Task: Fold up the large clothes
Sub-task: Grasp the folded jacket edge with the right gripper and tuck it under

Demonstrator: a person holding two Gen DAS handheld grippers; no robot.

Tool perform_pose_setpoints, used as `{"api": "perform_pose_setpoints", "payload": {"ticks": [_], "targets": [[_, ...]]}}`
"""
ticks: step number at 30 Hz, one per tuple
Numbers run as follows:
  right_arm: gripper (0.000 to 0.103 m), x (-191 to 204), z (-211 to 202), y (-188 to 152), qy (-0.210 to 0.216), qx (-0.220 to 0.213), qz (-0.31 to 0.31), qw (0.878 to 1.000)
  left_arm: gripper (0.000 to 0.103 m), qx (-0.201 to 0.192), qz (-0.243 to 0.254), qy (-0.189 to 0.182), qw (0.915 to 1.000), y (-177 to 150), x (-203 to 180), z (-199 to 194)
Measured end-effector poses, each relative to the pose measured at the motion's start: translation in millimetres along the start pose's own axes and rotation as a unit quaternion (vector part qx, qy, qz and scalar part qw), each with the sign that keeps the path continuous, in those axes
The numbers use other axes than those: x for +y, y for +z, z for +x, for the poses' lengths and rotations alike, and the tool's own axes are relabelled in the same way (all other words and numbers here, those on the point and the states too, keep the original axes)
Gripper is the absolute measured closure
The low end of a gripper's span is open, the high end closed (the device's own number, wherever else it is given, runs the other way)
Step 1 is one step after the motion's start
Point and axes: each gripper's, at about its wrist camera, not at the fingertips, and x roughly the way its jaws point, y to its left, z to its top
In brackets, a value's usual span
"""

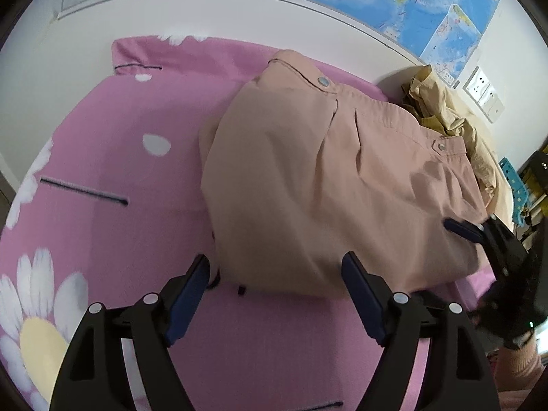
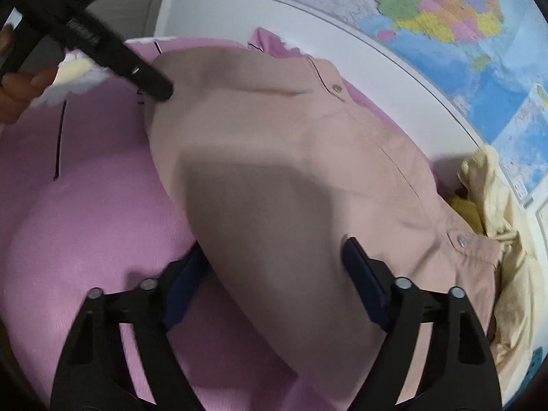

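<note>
Both cameras ride on the handheld grippers, looking steeply down along their fingers, close over the pink bedsheet [image 1: 102, 144] toward the wall map [image 2: 428, 17]. The left one faces the near edge of the folded beige garment [image 1: 308, 178]; the right one hangs over it, and both share garment, sheet and map.

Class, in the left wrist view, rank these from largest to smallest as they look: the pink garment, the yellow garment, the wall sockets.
1. Pink garment
2. Yellow garment, partly hidden behind the pink one, so its true size is unsure
3. Wall sockets, farthest from the camera
</note>
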Motion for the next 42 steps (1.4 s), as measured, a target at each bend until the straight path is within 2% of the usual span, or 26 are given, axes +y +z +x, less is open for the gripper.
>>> {"api": "perform_pose_setpoints", "payload": {"ticks": [1, 3, 6, 9, 12, 13, 15, 22, 23, 24, 27, 29, 31, 34, 38, 40, 41, 42], "targets": [[0.038, -3, 2, 2, 0.009, 0.001, 0.005, 1.000, 0.026, 0.004, -0.004, -0.003, 1.0000, -4, 1, -2], [0.059, -10, 3, 8, 0.033, 0.000, 0.023, 0.999, 0.026, 0.010, -0.007, -0.011, 0.9999, -9, 2, -3], [0.068, -20, -2, 11, 0.062, -0.006, 0.052, 0.997, 0.026, 0.016, -0.011, -0.030, 0.9994, -15, 0, -4], [0.070, -32, -4, 10, 0.089, -0.010, 0.089, 0.992, 0.026, 0.018, -0.002, -0.026, 0.9995, -17, -9, -2], [0.070, -35, -6, 9, 0.097, -0.013, 0.103, 0.990, 0.026, 0.020, 0.010, -0.034, 0.9992, -16, -19, 0], [0.070, -35, -5, 9, 0.094, -0.011, 0.102, 0.990, 0.026, 0.020, 0.012, -0.037, 0.9990, -16, -22, 1], [0.052, -28, -6, 8, 0.071, -0.010, 0.090, 0.993, 0.026, 0.022, 0.017, -0.042, 0.9987, -15, -26, 4], [0.049, -9, 7, 9, 0.019, -0.006, 0.033, 0.999, 0.026, 0.026, 0.014, -0.047, 0.9984, -12, -32, 14], [0.056, -7, 9, 9, 0.018, -0.005, 0.028, 0.999, 0.025, 0.026, 0.012, -0.048, 0.9984, -12, -32, 15], [0.067, -6, 8, 11, 0.024, -0.009, 0.025, 0.999, 0.023, 0.025, 0.010, -0.051, 0.9983, -12, -33, 15], [0.084, -6, 4, 12, 0.044, -0.013, 0.028, 0.999, 0.022, 0.024, -0.008, -0.077, 0.9967, -8, -31, 15], [0.087, -9, 1, 13, 0.057, -0.014, 0.040, 0.997, 0.021, 0.023, -0.037, -0.116, 0.9923, -4, -26, 18], [0.088, -12, 0, 14, 0.067, -0.016, 0.051, 0.996, 0.021, 0.019, -0.058, -0.138, 0.9886, 0, -22, 20], [0.088, -19, -3, 14, 0.081, -0.019, 0.070, 0.994, 0.020, 0.004, -0.107, -0.160, 0.9813, 9, -10, 28], [0.089, -21, -7, 13, 0.092, -0.024, 0.090, 0.991, 0.021, -0.003, -0.143, -0.194, 0.9705, 21, -5, 41], [0.089, -24, -7, 11, 0.098, -0.024, 0.102, 0.990, 0.029, -0.002, -0.144, -0.193, 0.9706, 27, -8, 48], [0.087, -24, -8, 10, 0.100, -0.021, 0.107, 0.989, 0.046, 0.006, -0.142, -0.194, 0.9707, 30, -11, 53], [0.077, -24, -10, 9, 0.104, -0.018, 0.115, 0.988, 0.060, 0.015, -0.141, -0.198, 0.9699, 31, -10, 56]]}}
